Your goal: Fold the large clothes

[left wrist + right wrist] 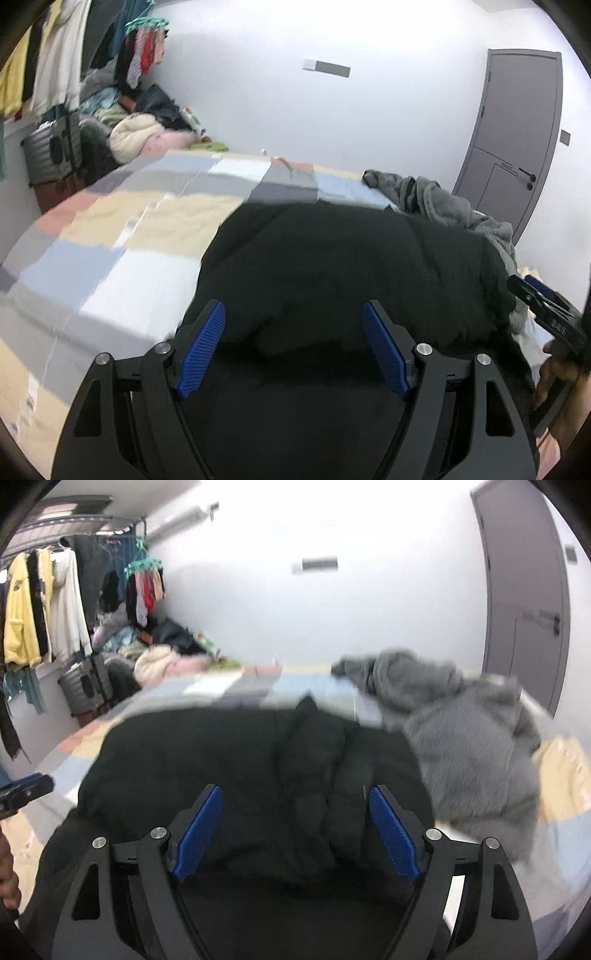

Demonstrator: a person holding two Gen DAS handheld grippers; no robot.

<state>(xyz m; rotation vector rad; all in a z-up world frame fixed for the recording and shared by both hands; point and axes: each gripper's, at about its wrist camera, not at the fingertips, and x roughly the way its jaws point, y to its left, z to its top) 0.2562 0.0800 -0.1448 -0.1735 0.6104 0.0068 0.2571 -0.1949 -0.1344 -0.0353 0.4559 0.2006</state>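
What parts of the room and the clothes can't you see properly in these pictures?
- Black garment: its near edge is hidden behind the right gripper; type unclear.
- Grey fleece: smeared by motion blur in the right wrist view.
- Door: its bottom is hidden behind the bed's clothes in the left wrist view.
- Wall plate: too small to identify.

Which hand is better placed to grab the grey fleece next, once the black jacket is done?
Probably the right. The grey fleece lies just right of the open right gripper, beside the black jacket. From the open left gripper, it sits across the jacket, farther off.
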